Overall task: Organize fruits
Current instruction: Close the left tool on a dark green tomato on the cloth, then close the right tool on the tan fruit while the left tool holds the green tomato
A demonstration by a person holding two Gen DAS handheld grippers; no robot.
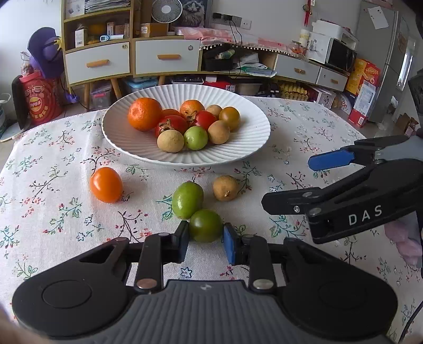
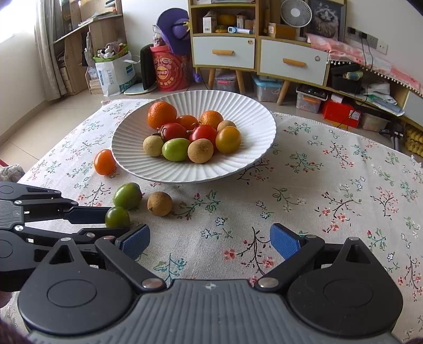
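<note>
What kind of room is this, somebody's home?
Most likely a lived-in home. A floral tablecloth carries a white plate of fruit, with a cluttered drawer cabinet, a small fan and a refrigerator behind.

Lived-in home living room, floral tablecloth (image 2: 317,185), drawer cabinets (image 1: 97,62), desk fan (image 1: 166,10), fridge (image 1: 380,60)

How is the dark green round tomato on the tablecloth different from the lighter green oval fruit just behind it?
The dark green round tomato is deeper green and rounder; the lighter green oval fruit is paler and longer. The tomato sits between the pads of the left claw, which look to be touching it; the oval fruit is ungripped. Both lie on the floral tablecloth, outside the white ribbed plate, and look to be touching.
</note>
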